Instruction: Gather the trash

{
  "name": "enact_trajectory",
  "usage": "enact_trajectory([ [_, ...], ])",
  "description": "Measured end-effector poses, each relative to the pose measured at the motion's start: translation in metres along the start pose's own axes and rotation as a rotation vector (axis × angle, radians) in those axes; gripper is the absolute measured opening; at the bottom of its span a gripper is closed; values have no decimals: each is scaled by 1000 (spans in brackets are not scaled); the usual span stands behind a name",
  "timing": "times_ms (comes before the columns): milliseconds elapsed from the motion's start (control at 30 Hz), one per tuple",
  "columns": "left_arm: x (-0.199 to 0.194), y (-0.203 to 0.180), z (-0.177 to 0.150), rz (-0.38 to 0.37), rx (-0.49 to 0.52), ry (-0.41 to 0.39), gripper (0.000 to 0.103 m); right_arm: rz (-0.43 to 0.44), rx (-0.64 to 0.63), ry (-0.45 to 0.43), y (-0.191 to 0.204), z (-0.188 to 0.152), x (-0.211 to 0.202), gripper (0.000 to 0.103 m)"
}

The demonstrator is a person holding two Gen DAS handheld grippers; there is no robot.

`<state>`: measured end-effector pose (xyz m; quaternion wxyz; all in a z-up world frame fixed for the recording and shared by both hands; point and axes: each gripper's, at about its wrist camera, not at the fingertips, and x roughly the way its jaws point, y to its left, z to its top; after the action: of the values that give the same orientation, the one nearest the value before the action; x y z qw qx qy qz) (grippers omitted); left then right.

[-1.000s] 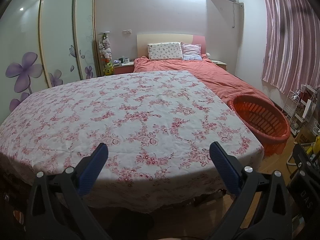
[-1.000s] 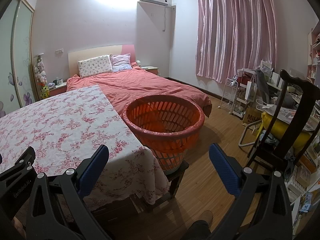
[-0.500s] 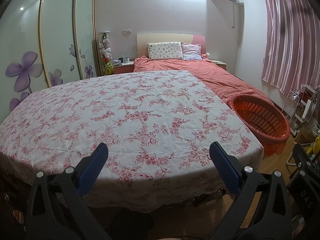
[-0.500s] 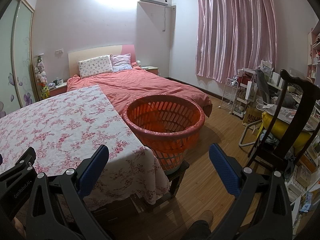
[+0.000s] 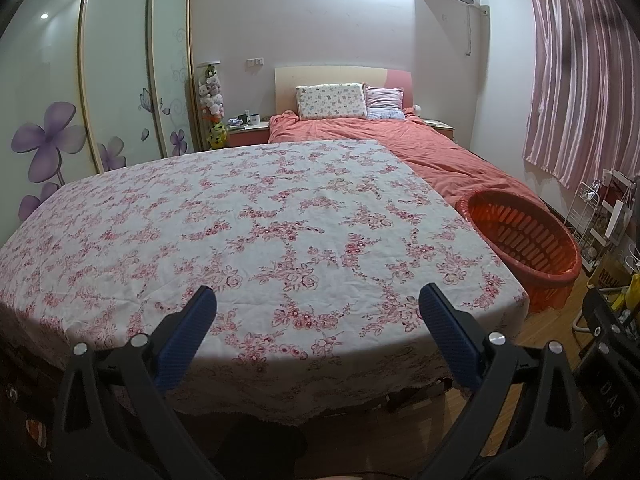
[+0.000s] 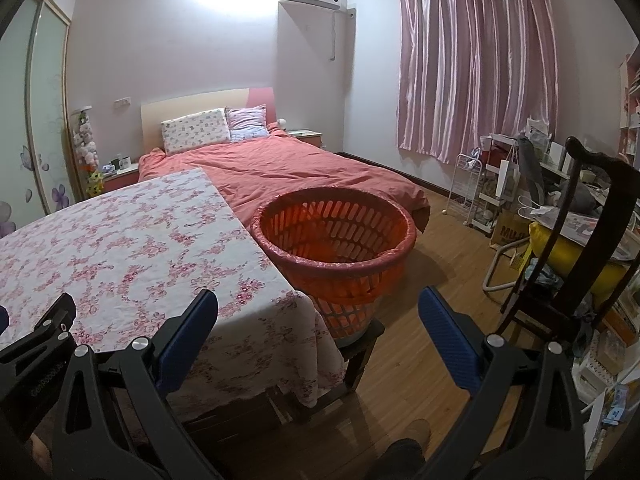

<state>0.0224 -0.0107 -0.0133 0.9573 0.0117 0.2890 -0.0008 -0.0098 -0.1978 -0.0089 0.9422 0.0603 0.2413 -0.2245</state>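
Observation:
An orange slatted basket [image 6: 336, 236] lined with a thin bag stands on a low stool beside the table's right end; its rim also shows in the left wrist view [image 5: 520, 232]. I see no loose trash on the table [image 5: 256, 220], which wears a pink-flowered cloth. My left gripper [image 5: 318, 312] hangs open over the table's near edge with nothing between its blue pads. My right gripper [image 6: 318, 316] is open too, held in front of the basket and the table's near right corner [image 6: 256, 292]. The inside bottom of the basket is hidden.
A bed [image 6: 288, 168] with a coral cover lies behind the table and basket. A dark wooden chair [image 6: 580, 240] with a yellow cushion, a white wire rack [image 6: 472, 188] and cluttered shelves crowd the right side. A wardrobe [image 5: 100, 92] with purple flowers lines the left wall.

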Motion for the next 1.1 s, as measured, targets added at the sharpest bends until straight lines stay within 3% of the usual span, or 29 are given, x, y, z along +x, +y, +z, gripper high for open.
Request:
enact_trajectory([
  [1100, 0, 0, 0, -1, -1, 2, 99, 4, 4, 4, 1, 0, -1, 99],
])
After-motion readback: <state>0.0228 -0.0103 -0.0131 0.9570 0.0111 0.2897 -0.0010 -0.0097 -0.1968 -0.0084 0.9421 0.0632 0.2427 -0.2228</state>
